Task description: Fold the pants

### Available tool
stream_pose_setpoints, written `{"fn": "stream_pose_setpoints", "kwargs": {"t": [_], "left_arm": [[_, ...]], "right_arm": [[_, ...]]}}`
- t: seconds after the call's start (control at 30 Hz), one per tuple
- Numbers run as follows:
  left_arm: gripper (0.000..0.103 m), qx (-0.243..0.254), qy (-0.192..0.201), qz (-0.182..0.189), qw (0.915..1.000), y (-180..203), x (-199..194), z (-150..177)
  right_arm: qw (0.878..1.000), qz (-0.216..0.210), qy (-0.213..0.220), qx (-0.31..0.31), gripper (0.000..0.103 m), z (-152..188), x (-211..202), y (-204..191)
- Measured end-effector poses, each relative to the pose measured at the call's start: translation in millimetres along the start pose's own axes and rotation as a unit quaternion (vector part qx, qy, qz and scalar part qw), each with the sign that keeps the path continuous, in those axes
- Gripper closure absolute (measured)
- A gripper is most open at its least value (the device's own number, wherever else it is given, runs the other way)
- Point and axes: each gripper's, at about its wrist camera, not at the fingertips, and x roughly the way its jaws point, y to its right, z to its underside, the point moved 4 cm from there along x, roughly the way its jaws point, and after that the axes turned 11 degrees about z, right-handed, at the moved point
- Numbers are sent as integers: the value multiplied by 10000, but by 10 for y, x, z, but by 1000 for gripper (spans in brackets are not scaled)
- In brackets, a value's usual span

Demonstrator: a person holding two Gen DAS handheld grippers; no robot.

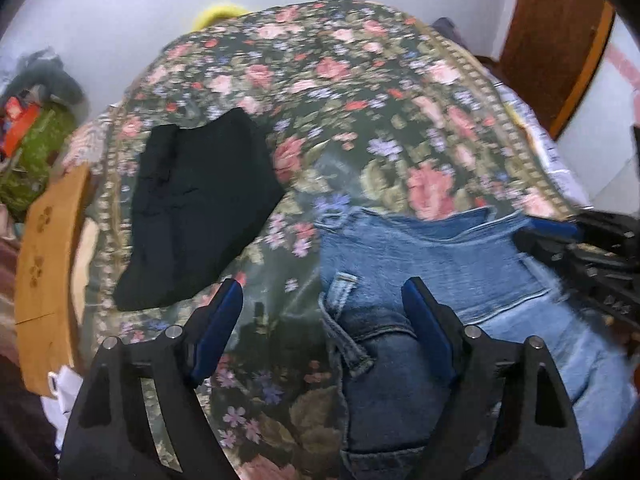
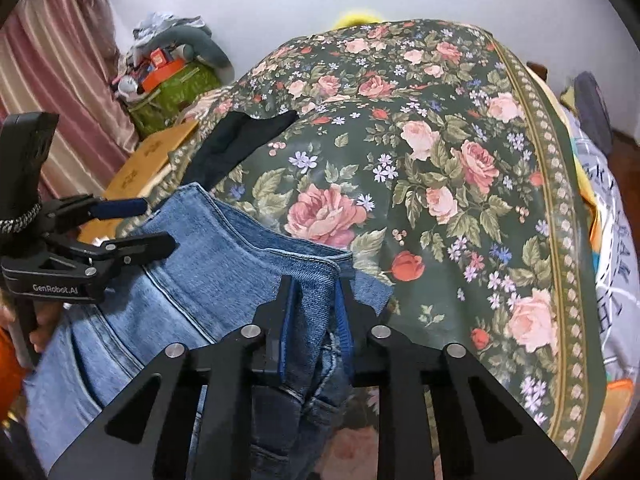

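Blue jeans [image 1: 420, 256] lie on a floral cloth [image 1: 340, 92] over the table, near its front edge. My left gripper [image 1: 322, 300] is open, its fingers spread wide above the jeans' left edge near a belt loop, holding nothing. In the right wrist view my right gripper [image 2: 316, 296] is shut on the jeans [image 2: 224, 264], pinching a fold of denim at the right end of the waistband. The left gripper [image 2: 156, 224] shows there at the left, open over the jeans' other end. The right gripper [image 1: 532, 236] shows at the right edge of the left wrist view.
A folded black garment [image 1: 200, 208] lies on the cloth to the left of the jeans, also in the right wrist view [image 2: 240, 136]. A wooden board [image 1: 48, 264] stands at the table's left. A green bag of clutter [image 2: 176, 88] and a pink curtain [image 2: 52, 64] are beyond. A wooden door [image 1: 556, 40] is at the right.
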Motion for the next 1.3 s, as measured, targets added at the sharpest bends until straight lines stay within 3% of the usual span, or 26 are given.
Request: {"fn": "stream_pose_setpoints", "kwargs": {"t": [0.07, 0.1, 0.17, 0.27, 0.4, 0.43, 0.47, 0.53, 0.6, 0.7, 0.83, 1.03, 1.17, 1.3], "left_arm": [[18, 15, 65, -192, 9998, -23, 20, 44], [17, -69, 61, -188, 9998, -53, 35, 54], [17, -207, 16, -106, 9997, -105, 49, 51], [17, -218, 13, 33, 9998, -122, 7, 30], [18, -233, 141, 148, 9995, -74, -265, -15], [18, -238, 223, 193, 9993, -60, -375, -25], [18, -234, 285, 233, 9990, -44, -464, -35], [15, -188, 416, 340, 9984, 0, -674, -36], [11, -95, 567, 413, 9975, 54, -906, -2], [5, 42, 590, 498, 9970, 144, -1100, 113], [3, 36, 295, 633, 9976, 227, -1120, 348], [3, -207, -301, 887, 9954, 226, -814, 639], [0, -420, -483, 1176, 9910, 223, -645, 657], [0, -475, -757, 1455, 9853, 267, -462, 585]], "right_arm": [[9999, 132, -29, -64, 89, 8, 40, -12], [9994, 303, -37, -138, 97, 4, 65, -16], [9970, 719, -85, -265, 99, -11, 124, 48], [9982, 329, -464, 169, 99, 17, 151, 218], [9985, 405, -194, 300, 95, 8, -216, 322], [9986, 400, -112, 323, 93, -6, -335, 334], [9987, 393, -27, 336, 85, -16, -453, 333], [9985, 348, 187, 384, 62, -41, -699, 320], [9975, 298, 462, 435, 33, -60, -952, 275], [9967, 197, 634, 466, 13, -82, -1127, 171], [9978, -50, 500, 439, 9, 67, -1209, 28], [9991, -264, -212, 254, 8, 491, -915, -167], [9972, -384, -620, 168, 8, 673, -673, -226], [9911, -855, -920, 441, 8, 661, -473, -225]]}}
